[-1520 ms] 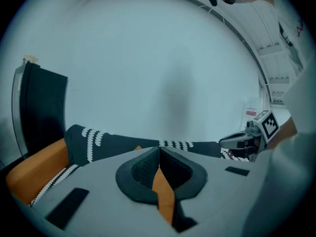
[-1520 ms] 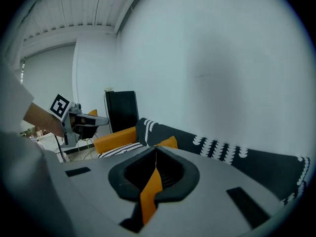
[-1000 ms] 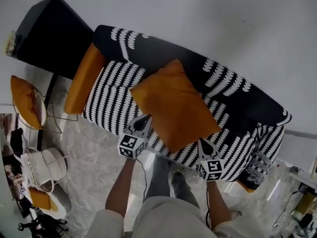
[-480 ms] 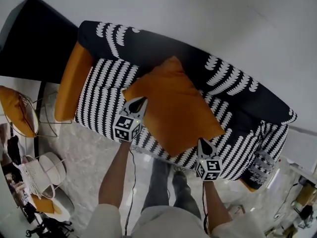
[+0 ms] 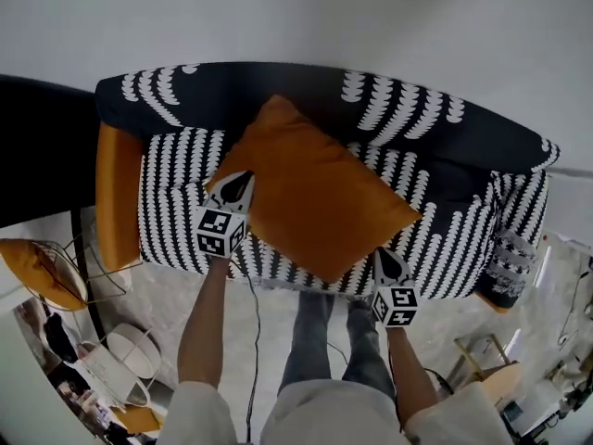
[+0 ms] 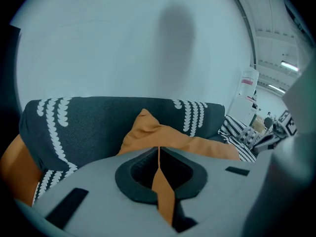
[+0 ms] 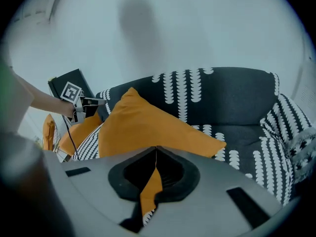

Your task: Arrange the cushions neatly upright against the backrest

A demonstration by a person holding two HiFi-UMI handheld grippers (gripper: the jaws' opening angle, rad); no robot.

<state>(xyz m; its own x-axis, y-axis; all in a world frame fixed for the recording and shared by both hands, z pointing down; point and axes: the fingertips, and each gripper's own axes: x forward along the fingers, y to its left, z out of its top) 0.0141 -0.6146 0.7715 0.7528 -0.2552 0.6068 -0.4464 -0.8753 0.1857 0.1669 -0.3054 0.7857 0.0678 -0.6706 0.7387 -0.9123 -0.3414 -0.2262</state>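
left gripper [image 5: 239, 182] fingers pressed together on the left corner of the orange cushion [image 5: 320, 197], right gripper [image 5: 386, 258] fingers pinching its near right edge, orange fabric showing between both pairs. cushion lies diamond-wise over the sofa seat [image 5: 176, 202], far corner at the backrest [image 5: 306, 95] straight beyond both grippers. looks like it needs tipping up and back.

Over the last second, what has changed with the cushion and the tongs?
The orange square fabric cushion, pinched at two corners, has been carried further in over the seat of the black-and-white patterned sofa, toward its backrest. Unchanged: the left tongs and right tongs stay shut on it.
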